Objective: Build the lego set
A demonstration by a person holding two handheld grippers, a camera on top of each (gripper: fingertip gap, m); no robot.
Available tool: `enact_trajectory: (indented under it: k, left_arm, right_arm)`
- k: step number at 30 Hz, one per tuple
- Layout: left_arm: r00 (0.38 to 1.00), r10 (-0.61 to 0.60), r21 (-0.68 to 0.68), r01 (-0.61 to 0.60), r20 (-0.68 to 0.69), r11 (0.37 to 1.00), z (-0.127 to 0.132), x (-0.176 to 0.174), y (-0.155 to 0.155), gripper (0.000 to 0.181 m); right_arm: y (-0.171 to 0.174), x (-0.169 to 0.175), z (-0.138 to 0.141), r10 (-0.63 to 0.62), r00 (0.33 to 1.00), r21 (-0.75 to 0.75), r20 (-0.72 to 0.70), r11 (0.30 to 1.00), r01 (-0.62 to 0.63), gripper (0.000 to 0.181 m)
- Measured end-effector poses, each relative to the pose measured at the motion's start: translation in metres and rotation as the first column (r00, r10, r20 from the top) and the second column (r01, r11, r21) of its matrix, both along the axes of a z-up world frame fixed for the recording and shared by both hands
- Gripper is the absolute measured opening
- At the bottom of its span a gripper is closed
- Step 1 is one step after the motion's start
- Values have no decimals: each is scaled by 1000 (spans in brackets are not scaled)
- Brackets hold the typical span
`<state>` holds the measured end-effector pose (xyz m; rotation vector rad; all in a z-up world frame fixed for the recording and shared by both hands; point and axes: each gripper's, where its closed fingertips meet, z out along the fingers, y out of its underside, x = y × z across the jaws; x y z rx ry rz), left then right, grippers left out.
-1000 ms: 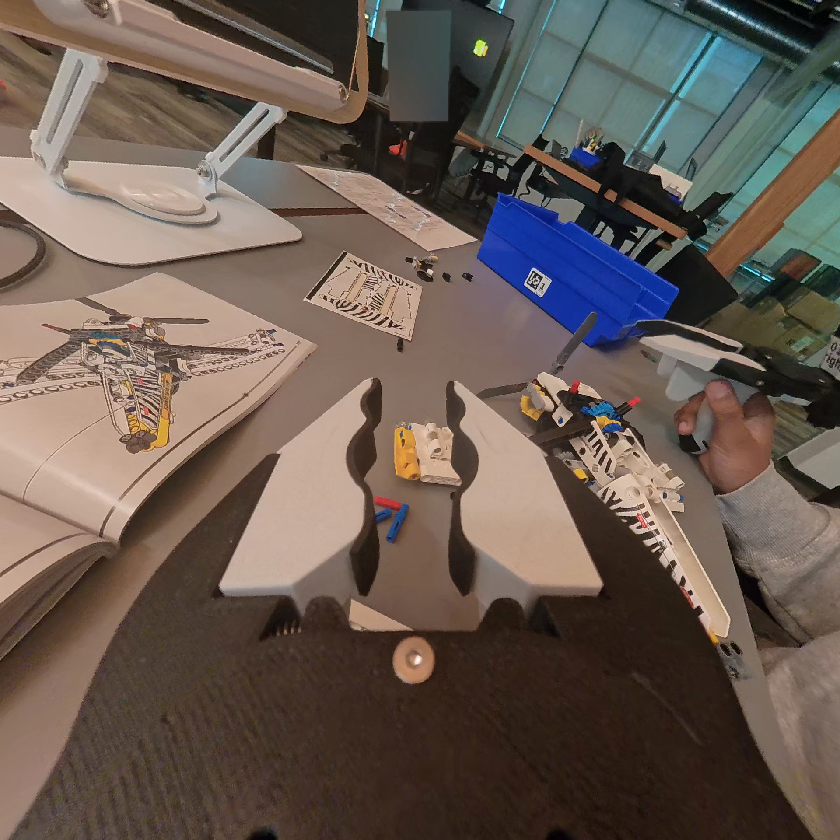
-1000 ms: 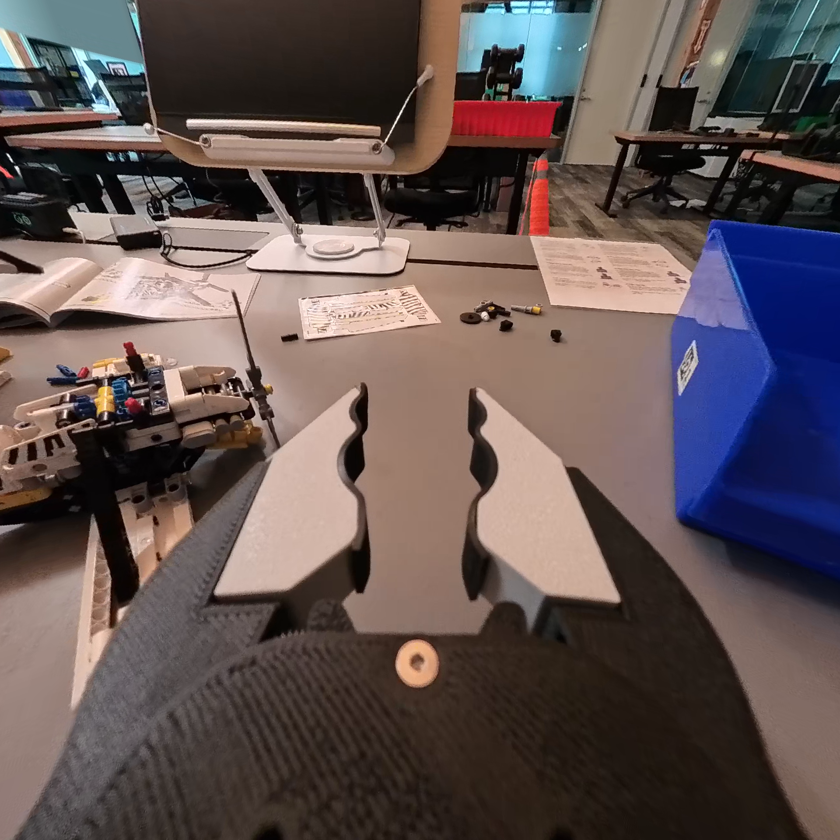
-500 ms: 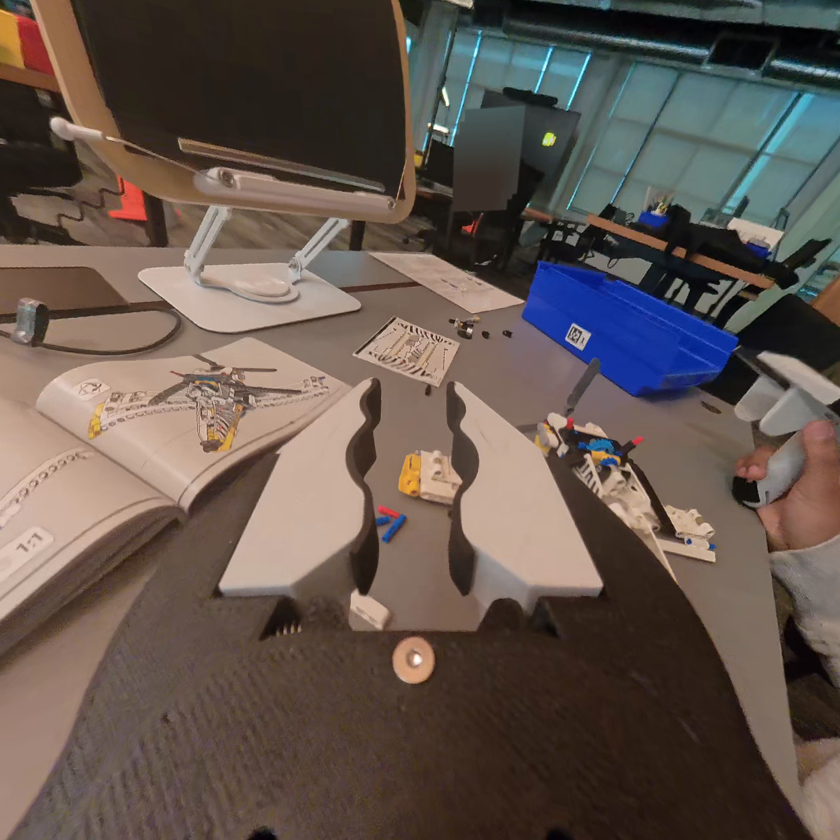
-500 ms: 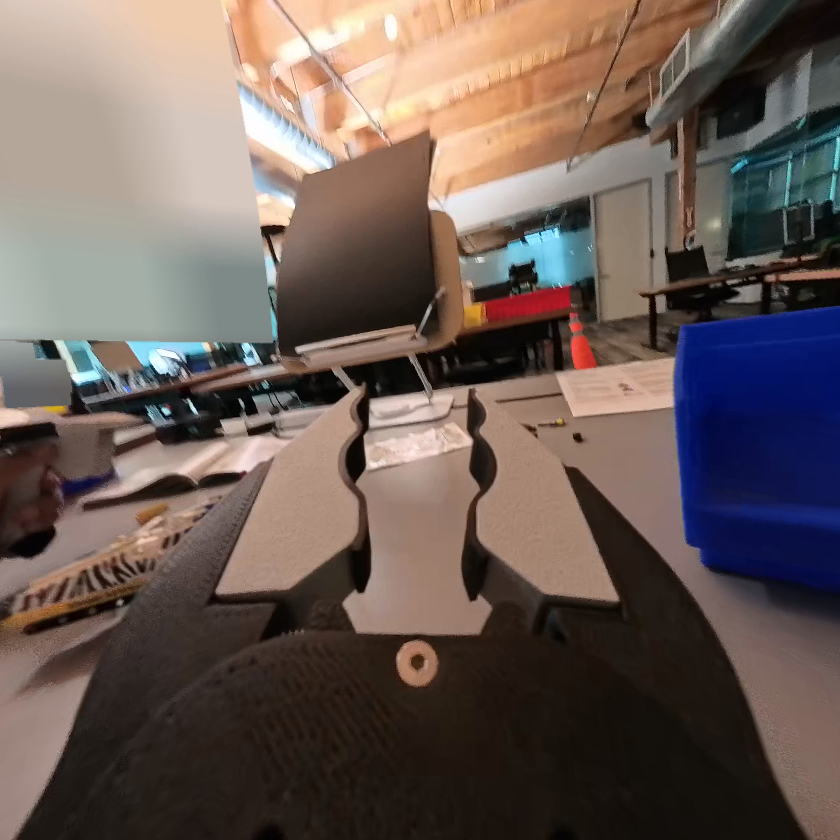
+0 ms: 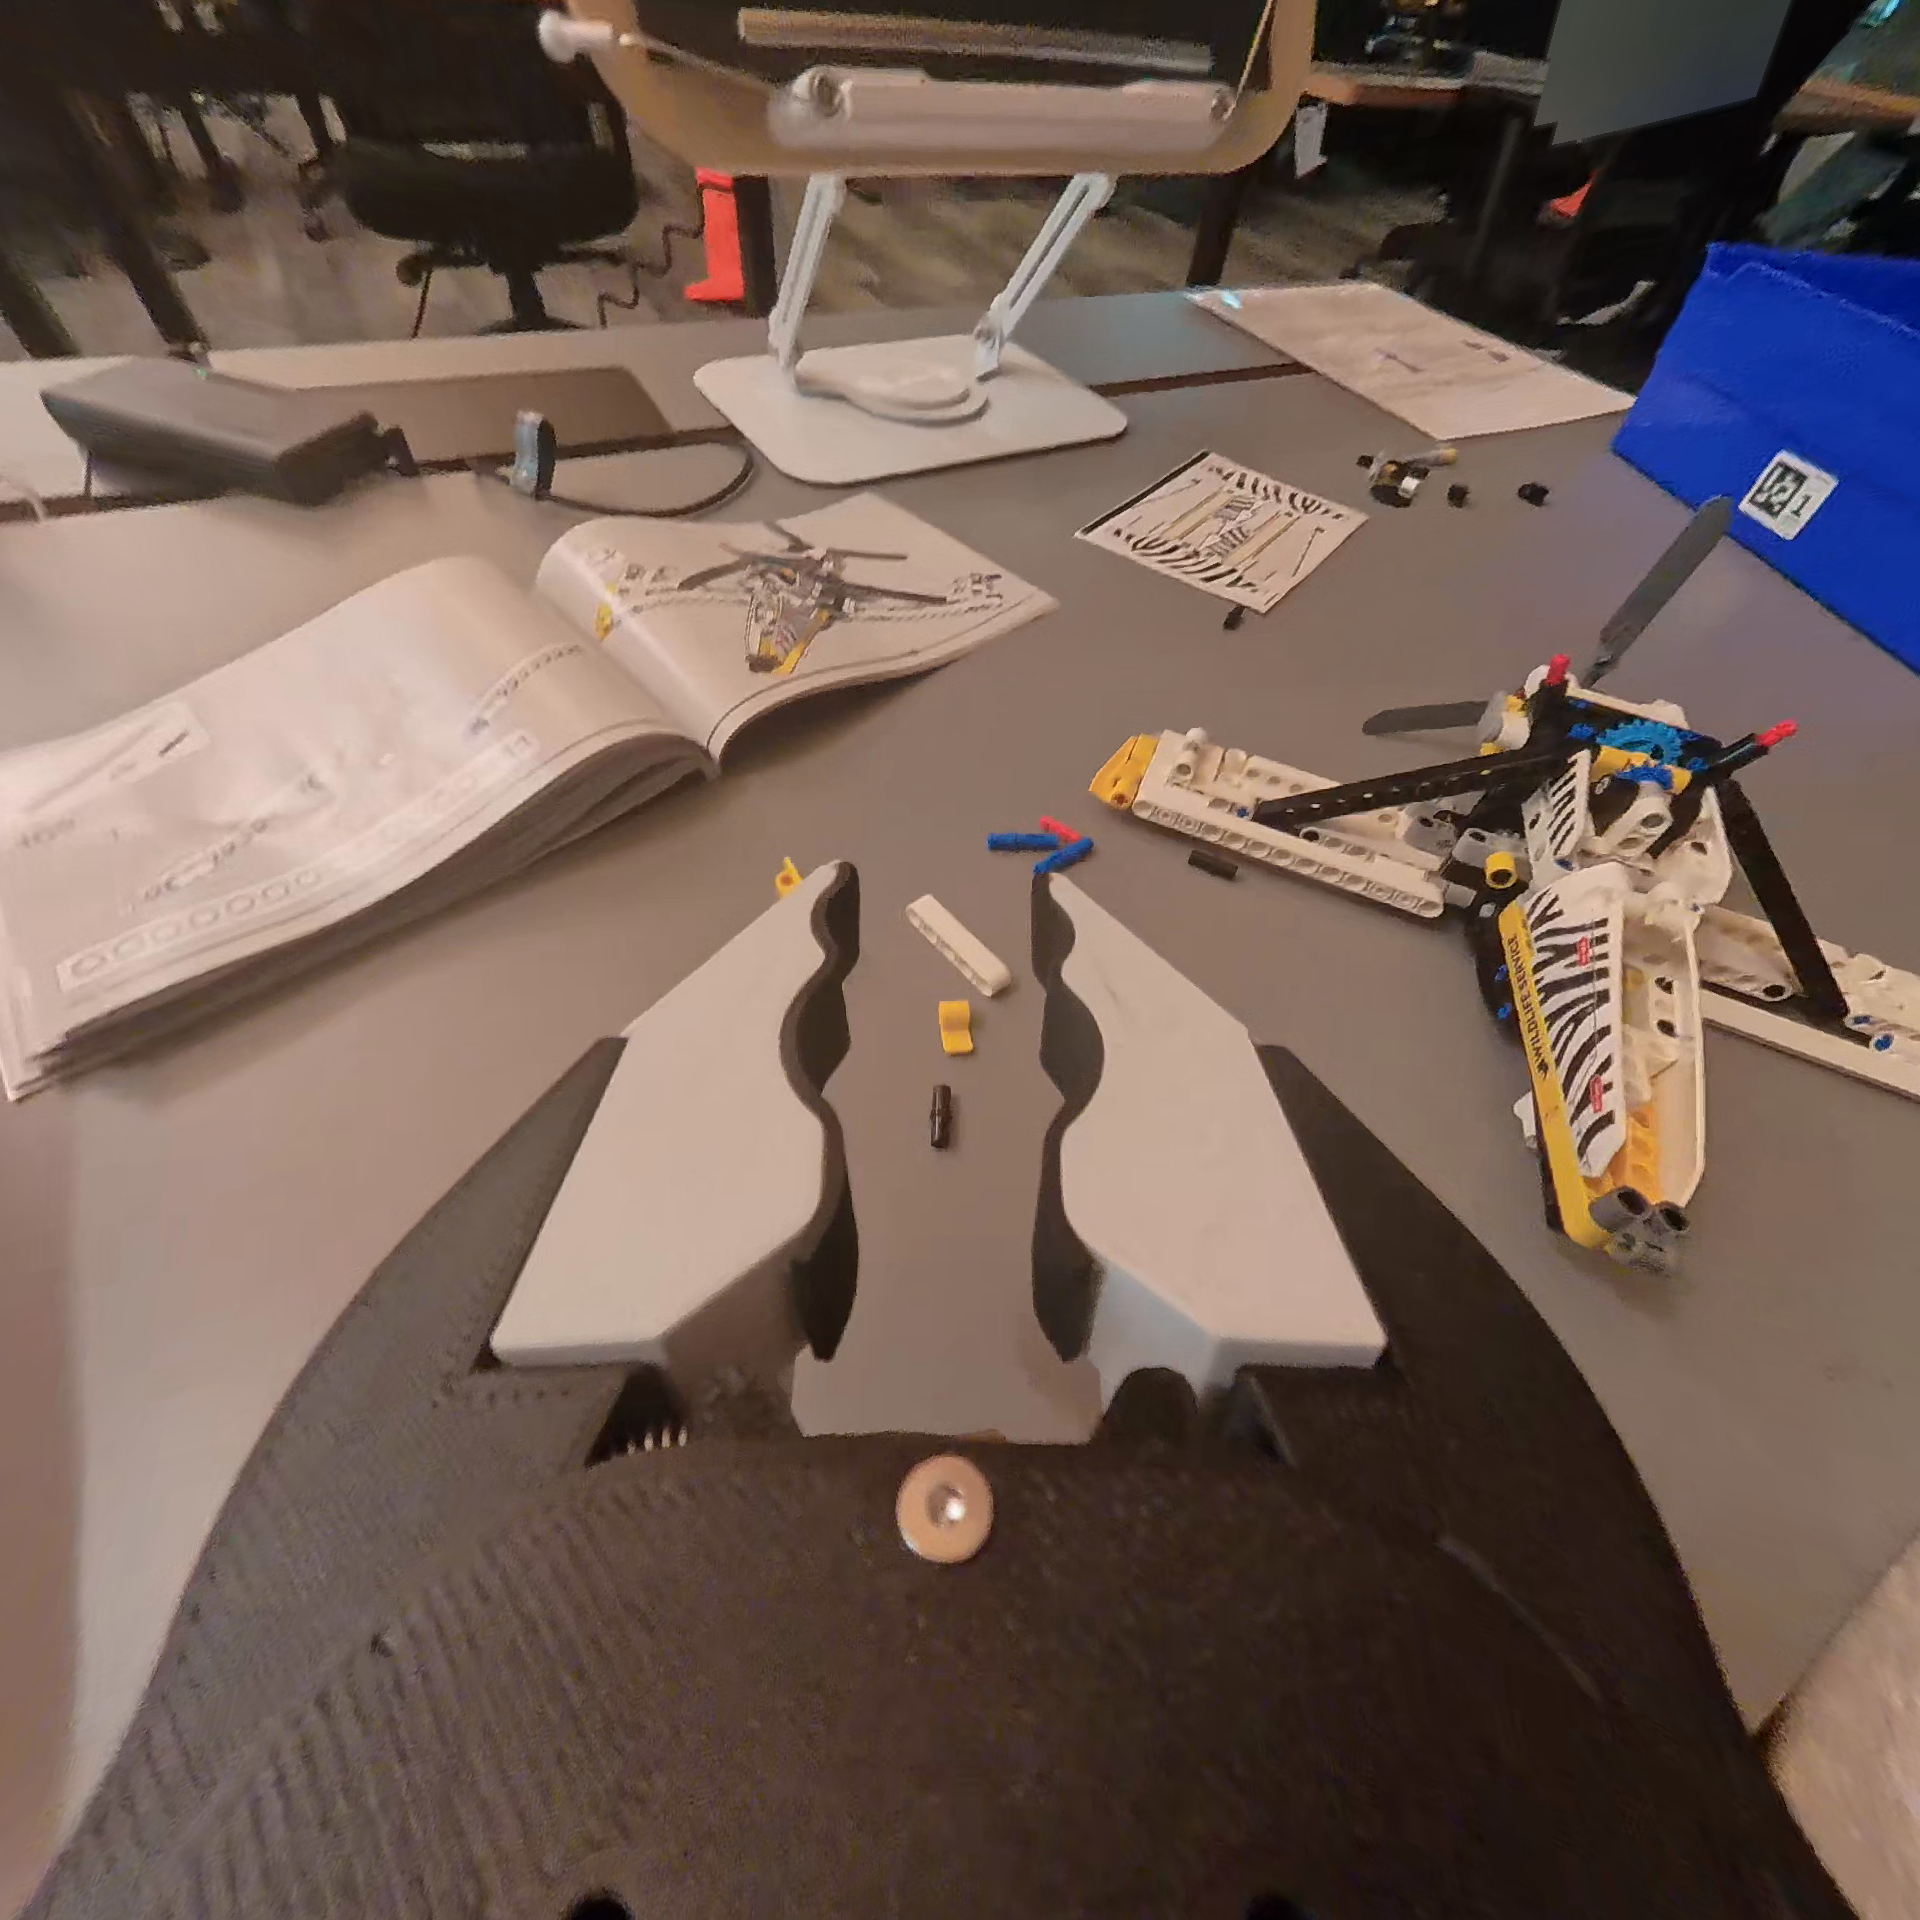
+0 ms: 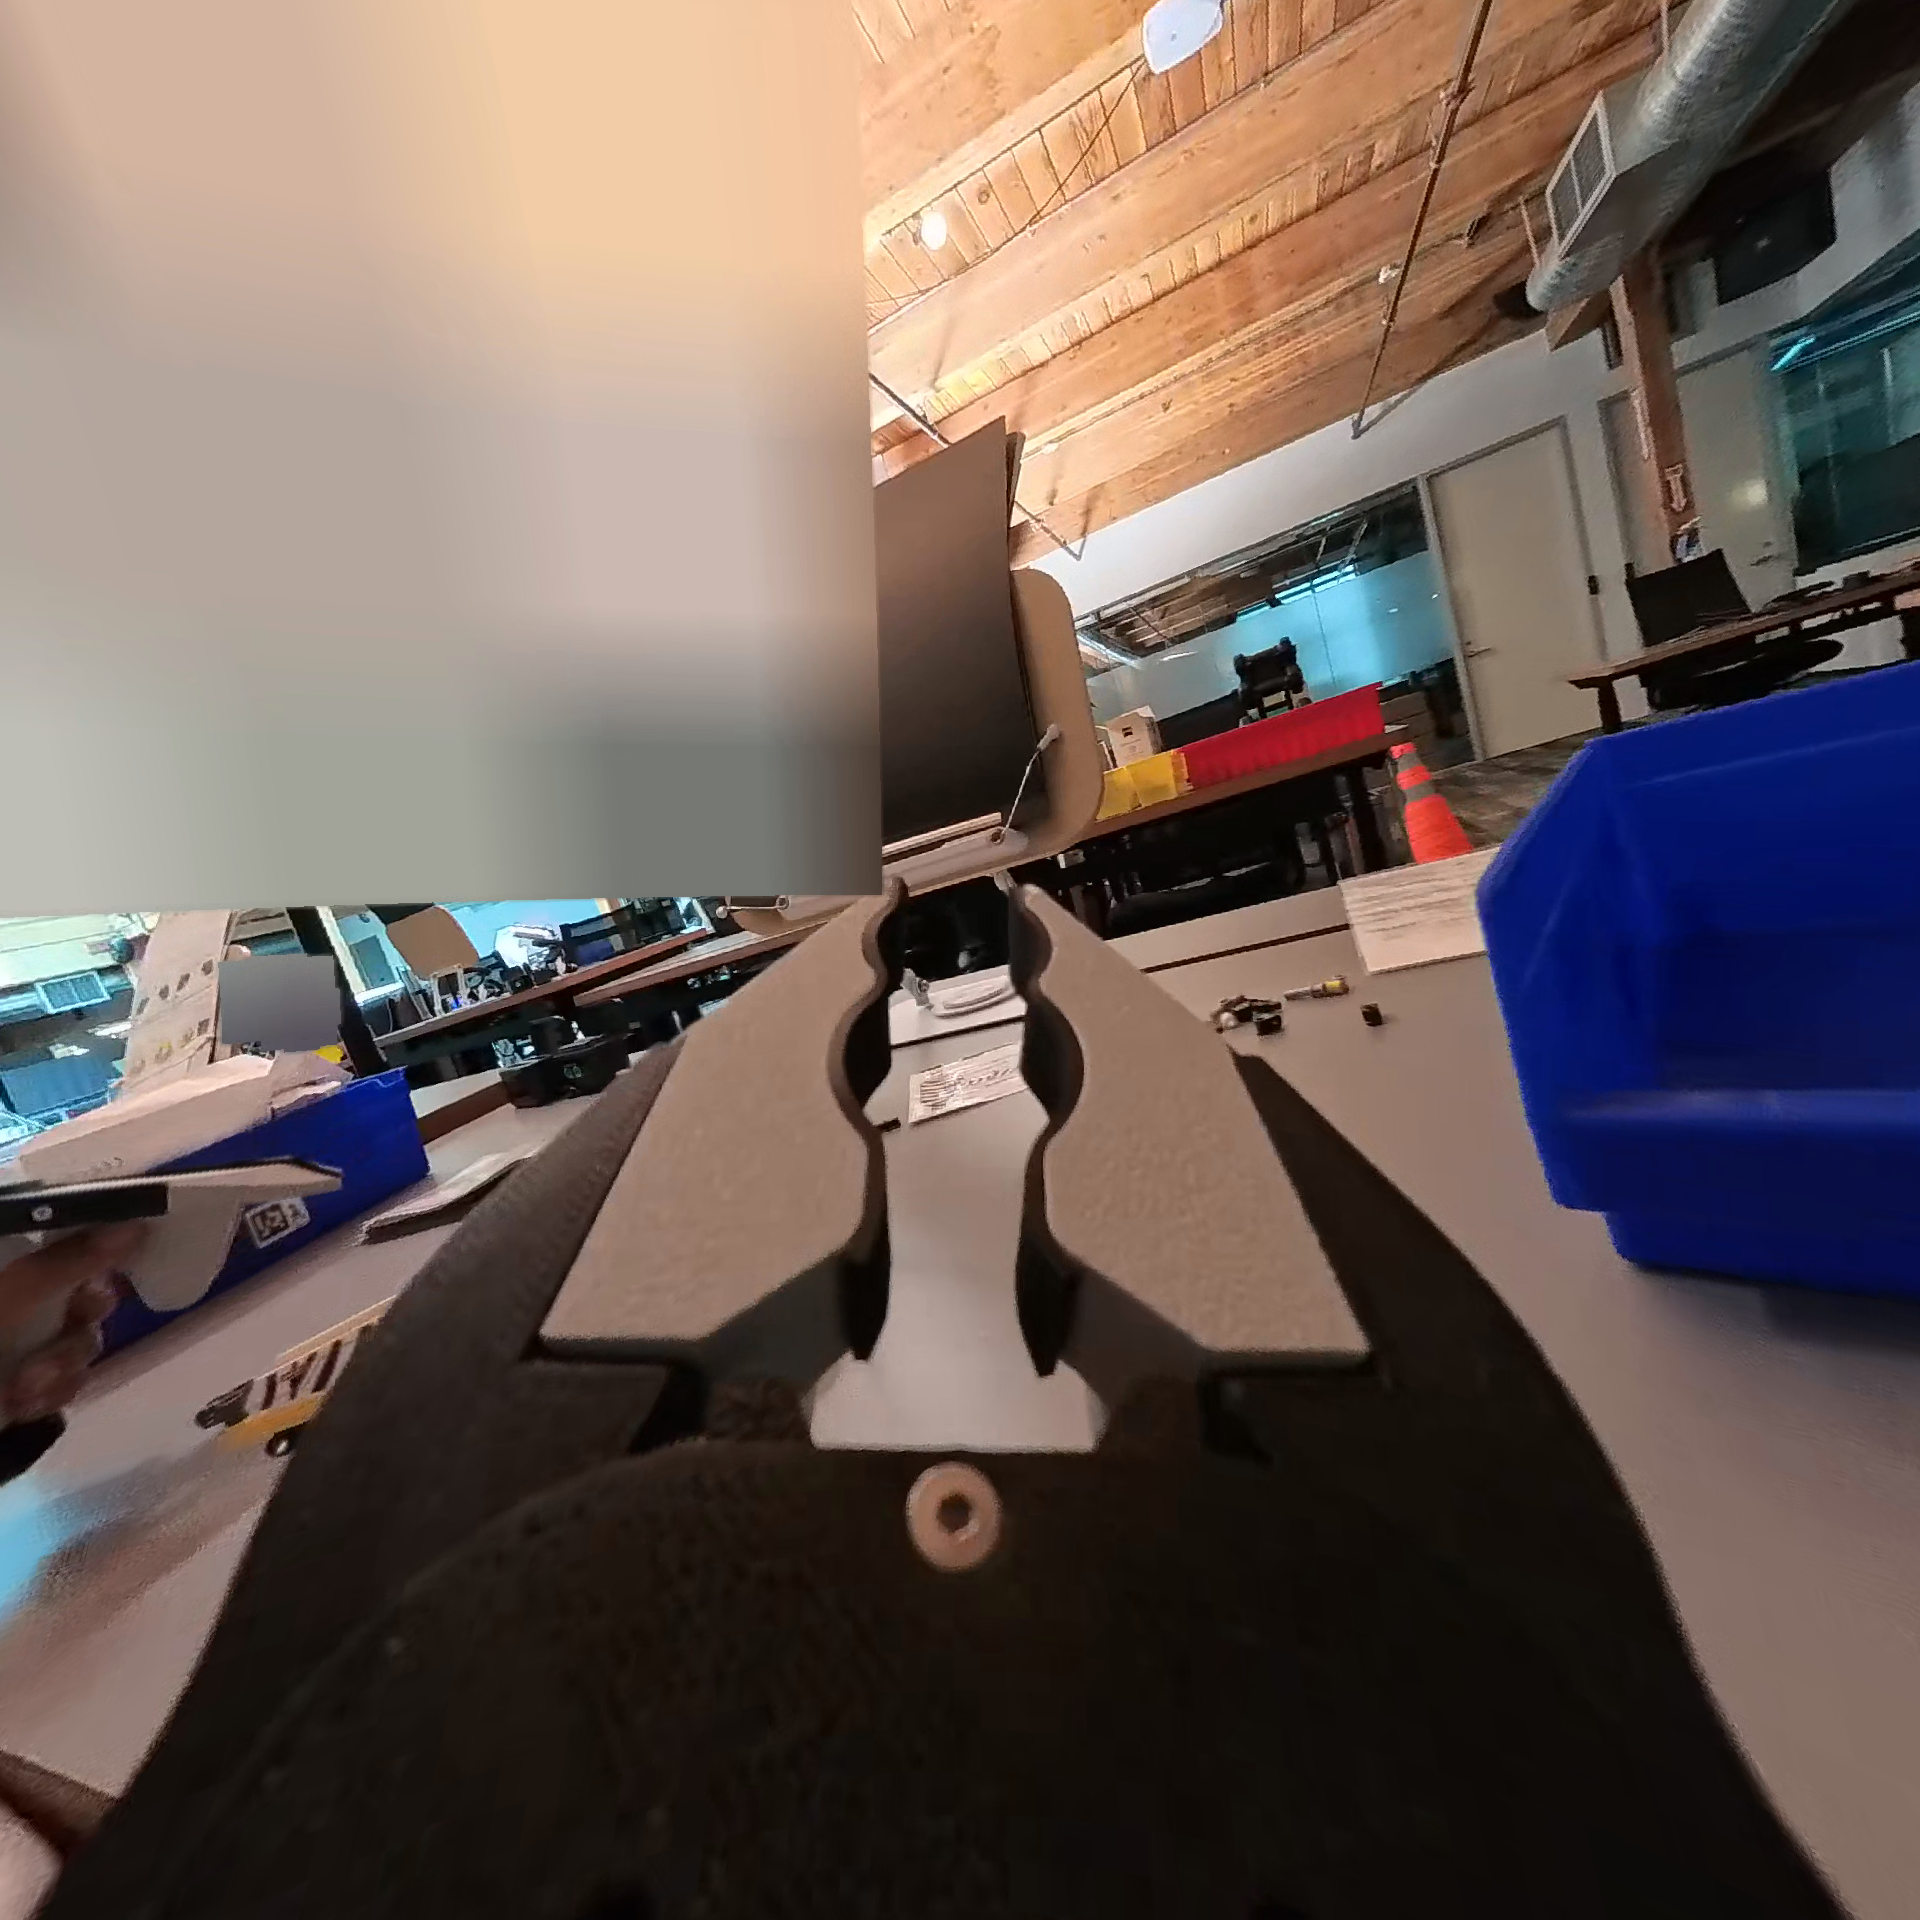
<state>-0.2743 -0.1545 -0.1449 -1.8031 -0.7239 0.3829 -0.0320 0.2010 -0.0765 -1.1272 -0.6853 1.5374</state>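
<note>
The partly built lego helicopter (image 5: 1558, 914), white with zebra stripes and yellow trim, lies on the grey table (image 5: 1143, 644) to the right of my left gripper (image 5: 943, 881). My left gripper is open and empty above the table. On the table between its fingers lie a white beam (image 5: 956, 943), a small yellow piece (image 5: 954, 1023) and a black pin (image 5: 940, 1115), all untouched. Blue and red pins (image 5: 1039, 842) lie just beyond the fingertips. My right gripper (image 6: 956, 902) is tilted up over the table, its jaws narrow but apart with nothing between them.
An open instruction book (image 5: 416, 748) lies left. A sticker sheet (image 5: 1221, 530) and small loose parts (image 5: 1403, 473) lie farther back, before a tablet stand (image 5: 914, 395). A blue bin (image 5: 1787, 416) stands right, close to my right gripper (image 6: 1714, 987). A hand (image 6: 52, 1330) shows at left. Across from one pair of fingers to the other is roughly 45 cm. My right tips are about 30 cm from the partly built lego helicopter (image 5: 1558, 914), my left tips only 15 cm.
My left gripper has drawn back and turned left, and its jaws have opened a little. My right gripper has tilted upward and its jaws have narrowed on nothing.
</note>
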Motion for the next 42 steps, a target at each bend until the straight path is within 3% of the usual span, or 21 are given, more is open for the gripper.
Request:
enact_trajectory:
  k: [7,42]
  left_arm:
    - [998,20,-92,-14,58,996,-33,-4,1,33]
    - [993,31,-106,-18,117,994,-42,-8,1,40]
  right_arm:
    - [3,2,0,16,1000,-28,-15,999,-17,16]
    - [-2,-2,0,38,999,-22,-6,999,-38,17]
